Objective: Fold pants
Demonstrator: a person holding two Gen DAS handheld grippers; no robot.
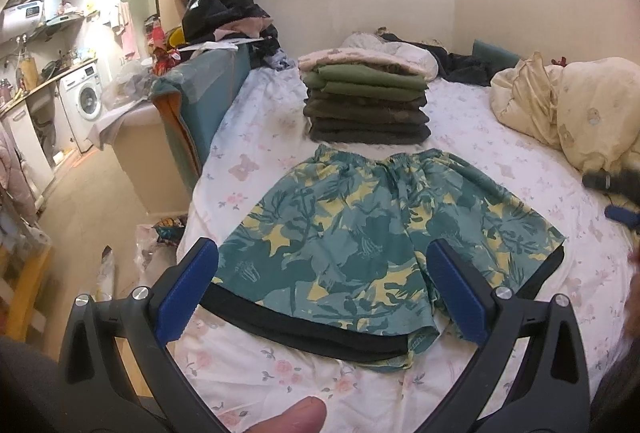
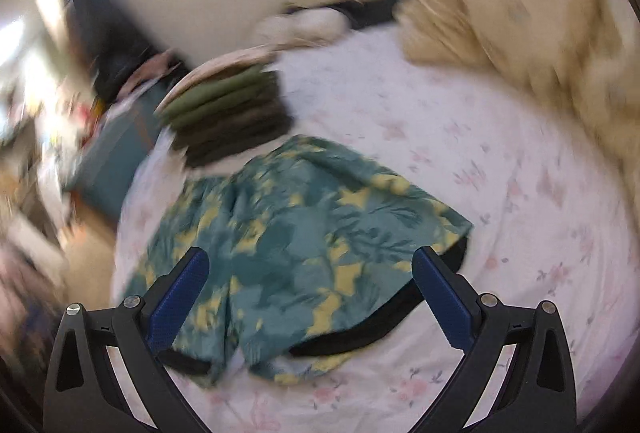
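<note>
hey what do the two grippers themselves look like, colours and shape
Both match: the left gripper and right gripper each have black plastic arms with cut-outs, silver round screws at the joints, and ribbed blue pads on the fingers. No cables or markings are visible.

Your shorts (image 1: 384, 233) lie flat on the bed (image 1: 500, 137), waistband away from you, hems toward you. Directly behind them sits 1 stack of folded clothes (image 1: 366, 101). A bundled quilt (image 1: 568, 113) lies to the right, a cushioned bench (image 1: 200, 97) left of the bed.
</note>
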